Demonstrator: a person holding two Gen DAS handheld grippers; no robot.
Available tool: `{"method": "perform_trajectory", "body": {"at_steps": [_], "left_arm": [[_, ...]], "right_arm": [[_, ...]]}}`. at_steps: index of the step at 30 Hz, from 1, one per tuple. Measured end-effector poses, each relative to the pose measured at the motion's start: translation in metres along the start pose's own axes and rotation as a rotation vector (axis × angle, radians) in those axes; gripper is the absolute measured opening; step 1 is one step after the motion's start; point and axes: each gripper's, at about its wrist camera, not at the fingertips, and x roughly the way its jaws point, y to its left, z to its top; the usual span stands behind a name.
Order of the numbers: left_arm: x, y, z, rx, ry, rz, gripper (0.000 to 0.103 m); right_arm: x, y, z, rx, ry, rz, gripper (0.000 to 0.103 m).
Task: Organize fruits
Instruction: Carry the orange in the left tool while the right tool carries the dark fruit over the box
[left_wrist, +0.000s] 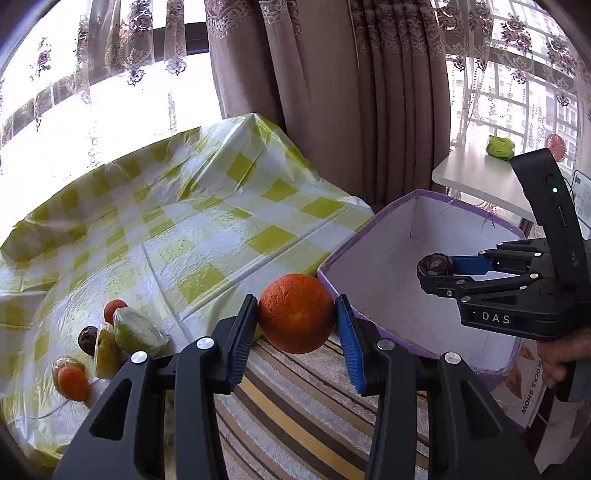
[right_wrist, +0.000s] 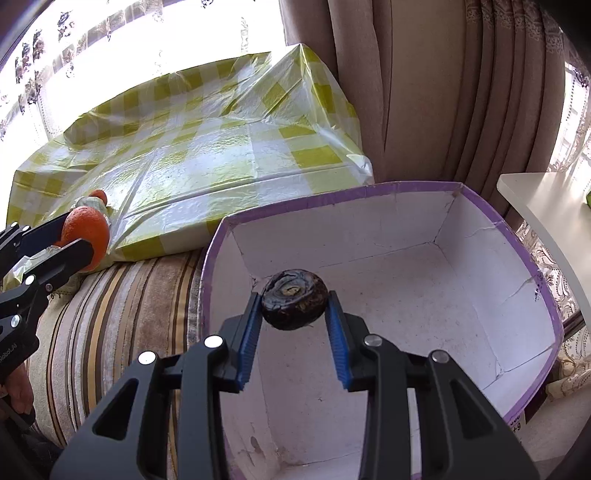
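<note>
My left gripper (left_wrist: 297, 319) is shut on a large orange (left_wrist: 296, 313) and holds it in the air just left of the purple-rimmed white box (left_wrist: 413, 295). My right gripper (right_wrist: 294, 314) is shut on a dark brown wrinkled fruit (right_wrist: 294, 303) and holds it above the inside of the box (right_wrist: 406, 295), which holds nothing else. The right gripper also shows in the left wrist view (left_wrist: 436, 267); the left one shows in the right wrist view (right_wrist: 79, 240) with the orange (right_wrist: 85, 236).
Several more fruits (left_wrist: 110, 339), some wrapped in plastic, lie at the near left on the yellow-checked plastic cloth (left_wrist: 207, 221). A striped cushion (left_wrist: 295, 406) lies below. A white side table (left_wrist: 476, 177) with a green object (left_wrist: 500, 147) stands behind the box. Curtains hang behind.
</note>
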Motion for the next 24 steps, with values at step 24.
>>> {"method": "perform_trajectory", "body": {"at_steps": [24], "left_arm": [[0.136,-0.117,-0.012,0.302,0.313,-0.155,0.042]], "right_arm": [[0.064,-0.059,-0.014,-0.018,0.179,-0.158,0.035]]}}
